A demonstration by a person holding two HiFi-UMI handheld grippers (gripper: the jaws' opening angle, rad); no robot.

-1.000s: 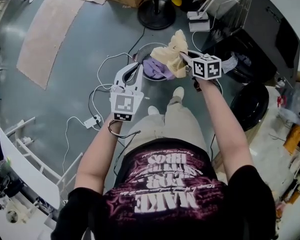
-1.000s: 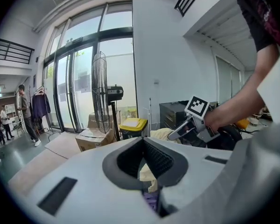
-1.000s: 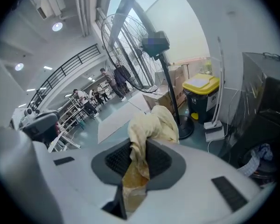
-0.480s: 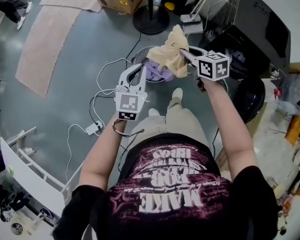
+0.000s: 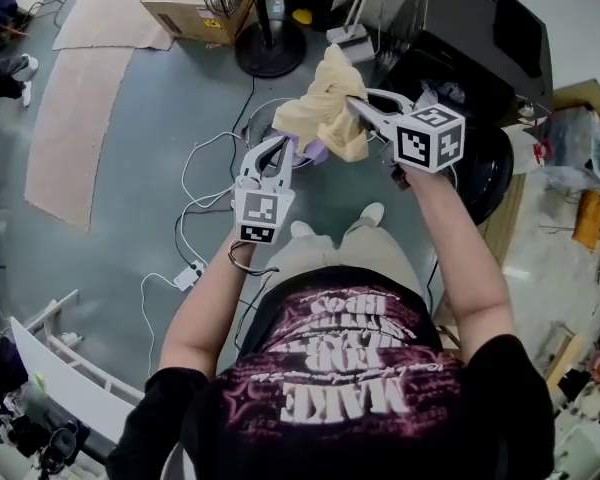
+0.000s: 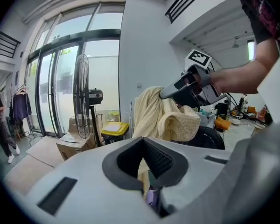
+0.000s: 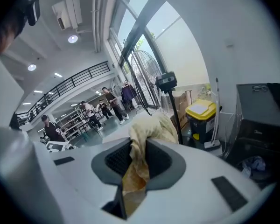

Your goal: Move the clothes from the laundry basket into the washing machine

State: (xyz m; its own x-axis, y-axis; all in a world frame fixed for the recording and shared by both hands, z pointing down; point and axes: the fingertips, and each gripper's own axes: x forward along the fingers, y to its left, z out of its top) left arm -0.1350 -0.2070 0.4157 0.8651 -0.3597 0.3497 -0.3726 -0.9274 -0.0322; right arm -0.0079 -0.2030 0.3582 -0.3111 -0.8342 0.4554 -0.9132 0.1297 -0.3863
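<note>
right gripper [image 5: 357, 108] — jaws clamped on a pale yellow cloth [image 5: 323, 96], which hung in the air beside the black washing machine [image 5: 485, 43]. left gripper [image 5: 279, 145] — jaws pressed together, empty, just beside the cloth.

The right tool [image 7: 133, 164] clamps a pale yellow cloth [image 7: 147, 134] between its jaws.
</note>
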